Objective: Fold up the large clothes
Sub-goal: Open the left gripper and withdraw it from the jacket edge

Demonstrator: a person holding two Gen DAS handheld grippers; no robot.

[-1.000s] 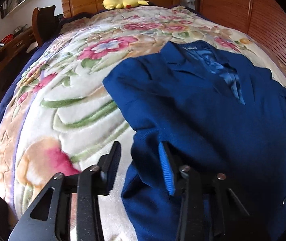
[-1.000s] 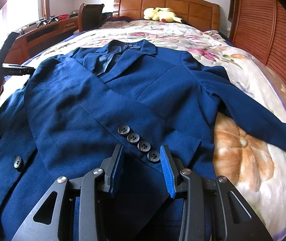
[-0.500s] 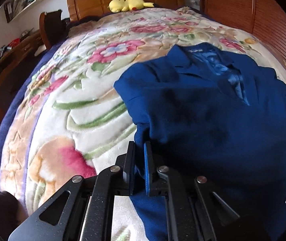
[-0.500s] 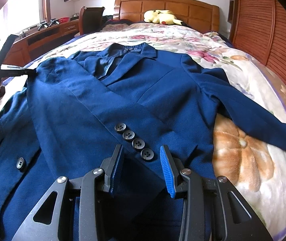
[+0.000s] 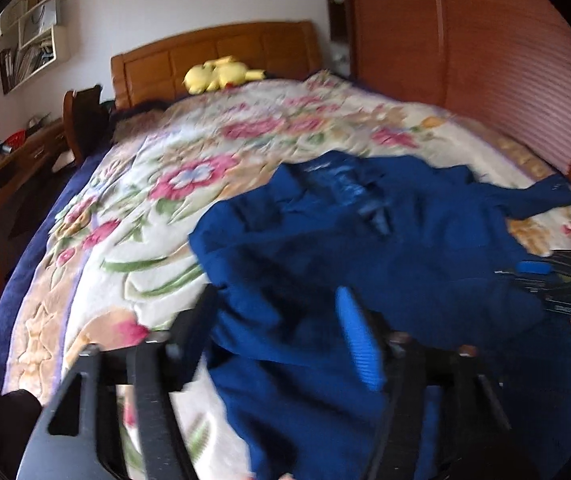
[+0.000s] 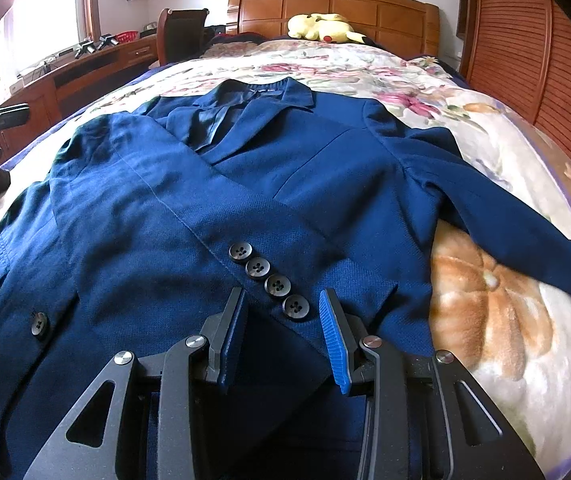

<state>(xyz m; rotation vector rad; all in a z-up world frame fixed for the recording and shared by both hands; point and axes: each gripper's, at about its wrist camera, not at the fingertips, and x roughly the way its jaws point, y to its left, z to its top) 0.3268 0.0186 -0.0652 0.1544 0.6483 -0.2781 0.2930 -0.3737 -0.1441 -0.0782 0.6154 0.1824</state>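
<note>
Above jacket (image 5: pixel 385 248), left gripper (image 5: pixel 281 332) wide, empty

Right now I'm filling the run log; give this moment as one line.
jacket: flat on bed, one sleeve folded across | left tool: just opened, empty | right tool: open over cuff buttons

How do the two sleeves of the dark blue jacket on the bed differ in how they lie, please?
One sleeve of the dark blue woven jacket is folded across the chest, its four dark cuff buttons facing up; the other sleeve stretches out sideways. The folded sleeve rests on the jacket, while the outstretched one lies on the floral blanket. Both are the same blue cloth and lie flat.
</note>
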